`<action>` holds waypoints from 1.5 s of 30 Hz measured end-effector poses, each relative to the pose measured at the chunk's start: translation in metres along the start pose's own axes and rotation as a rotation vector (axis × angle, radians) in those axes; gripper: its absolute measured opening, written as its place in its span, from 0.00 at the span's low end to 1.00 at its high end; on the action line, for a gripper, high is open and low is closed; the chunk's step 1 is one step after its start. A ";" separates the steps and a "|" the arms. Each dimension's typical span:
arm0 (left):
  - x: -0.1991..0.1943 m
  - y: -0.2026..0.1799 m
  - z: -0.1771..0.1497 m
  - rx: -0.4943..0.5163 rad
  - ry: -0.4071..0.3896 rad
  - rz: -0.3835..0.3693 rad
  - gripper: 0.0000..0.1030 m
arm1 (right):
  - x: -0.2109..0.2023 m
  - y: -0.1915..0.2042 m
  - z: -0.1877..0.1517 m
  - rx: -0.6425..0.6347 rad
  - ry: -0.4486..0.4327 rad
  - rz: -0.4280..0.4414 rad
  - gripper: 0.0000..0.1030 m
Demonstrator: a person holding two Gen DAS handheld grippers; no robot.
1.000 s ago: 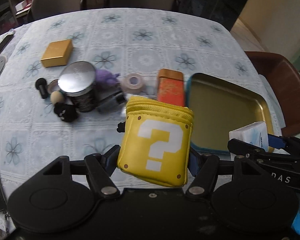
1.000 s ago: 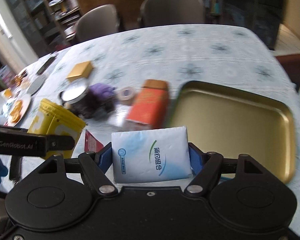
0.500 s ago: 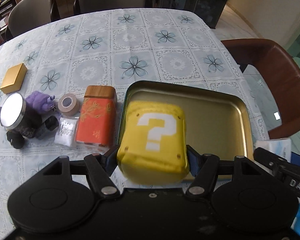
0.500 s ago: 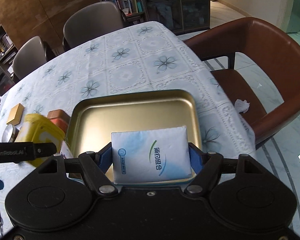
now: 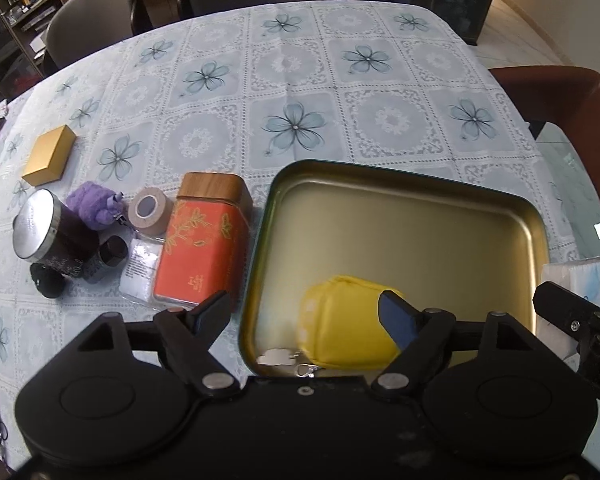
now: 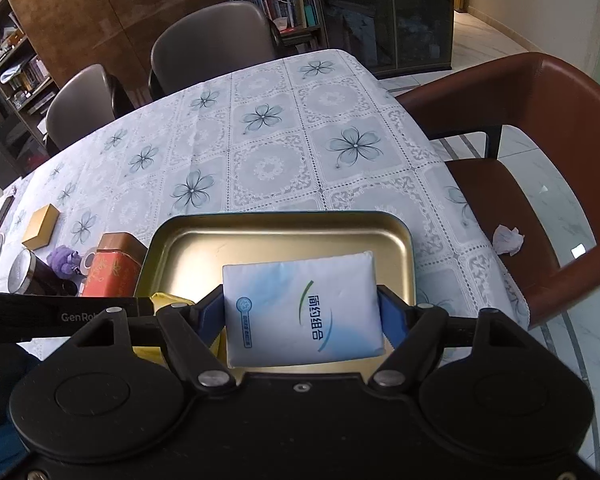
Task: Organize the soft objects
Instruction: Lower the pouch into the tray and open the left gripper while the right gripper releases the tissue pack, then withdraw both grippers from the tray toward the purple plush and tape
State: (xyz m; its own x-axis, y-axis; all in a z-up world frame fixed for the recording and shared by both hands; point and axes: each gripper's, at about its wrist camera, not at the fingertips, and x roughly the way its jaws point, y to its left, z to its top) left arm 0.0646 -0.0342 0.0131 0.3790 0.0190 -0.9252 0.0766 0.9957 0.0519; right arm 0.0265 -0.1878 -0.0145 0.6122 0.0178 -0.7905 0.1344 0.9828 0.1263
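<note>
— Gold cardboard first: a small gold box lay far left on the flowered tabletop. What crowded the space beside it?

— A dark jar with a silver lid, a purple plush toy, a roll of tan tape and an orange tin with a wooden lid, the tin just beside the left wall of the gold tray.

— And the left gripper?

— Its jaws had just been opening and stood released. The left finger hung over the tabletop outside the tray; the yellow pouch lay in the tray's near corner, close against the right finger, the left one well clear of it. Whether that right pad touched it, I could not tell.

— Further right?

— The right gripper was clenched on the white and blue tissue pack, held above the tray. A brown chair stood past the tabletop's right edge.
</note>
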 end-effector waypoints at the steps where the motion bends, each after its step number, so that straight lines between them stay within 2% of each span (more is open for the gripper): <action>1: 0.001 0.001 0.000 -0.004 0.002 0.005 0.81 | 0.003 0.001 0.001 -0.009 0.007 -0.009 0.70; 8: 0.008 0.007 -0.003 -0.040 0.042 0.023 0.82 | 0.007 0.000 0.004 -0.030 0.012 0.012 0.71; 26: 0.014 0.000 -0.014 -0.014 0.084 0.057 0.84 | 0.017 -0.001 -0.001 -0.025 0.091 -0.002 0.70; 45: 0.011 0.021 -0.034 -0.047 0.094 0.087 0.86 | 0.013 0.019 -0.013 -0.072 0.112 0.000 0.70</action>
State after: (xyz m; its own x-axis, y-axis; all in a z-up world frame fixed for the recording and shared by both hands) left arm 0.0393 -0.0098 -0.0089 0.2937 0.1114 -0.9494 0.0036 0.9931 0.1176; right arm 0.0275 -0.1662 -0.0302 0.5207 0.0346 -0.8530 0.0757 0.9934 0.0866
